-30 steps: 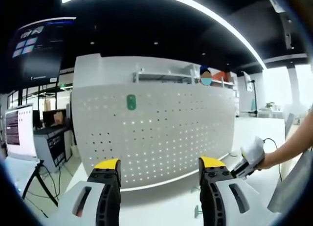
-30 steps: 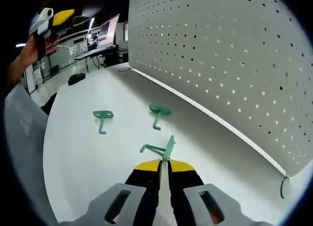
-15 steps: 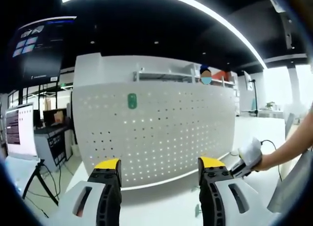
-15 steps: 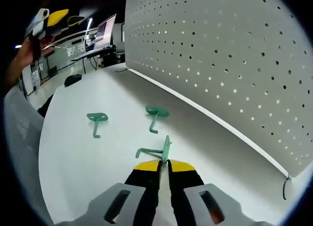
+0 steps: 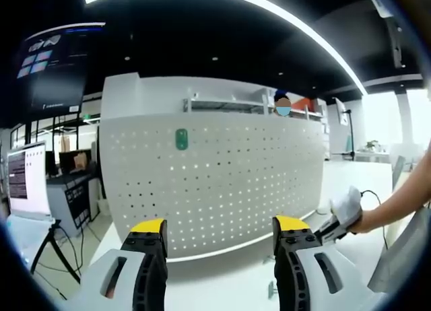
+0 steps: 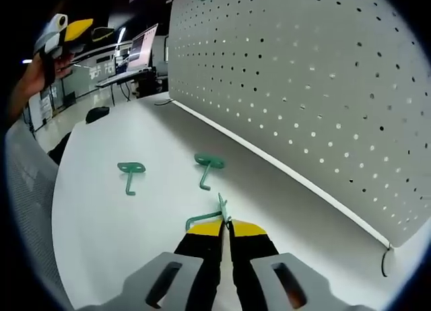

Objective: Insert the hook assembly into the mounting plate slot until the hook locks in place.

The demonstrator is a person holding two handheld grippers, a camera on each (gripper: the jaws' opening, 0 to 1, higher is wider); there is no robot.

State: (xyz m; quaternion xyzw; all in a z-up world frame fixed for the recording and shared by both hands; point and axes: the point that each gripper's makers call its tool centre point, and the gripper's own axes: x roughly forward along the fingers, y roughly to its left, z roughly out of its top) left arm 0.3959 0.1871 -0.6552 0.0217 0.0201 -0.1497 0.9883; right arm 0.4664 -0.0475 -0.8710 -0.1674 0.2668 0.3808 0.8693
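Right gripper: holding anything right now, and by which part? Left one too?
The right gripper is shut on a green hook, pinching its flat plate end; the hooked arm sticks out left. The left gripper is open, holding nothing.

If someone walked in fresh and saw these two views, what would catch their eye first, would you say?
Probably the big white pegboard standing along the far side of the white table, with one green hook already mounted high on it. Next, the right gripper, shut on a green hook just above the table, with two more hooks lying loose beyond it. The left gripper is open, facing the board.
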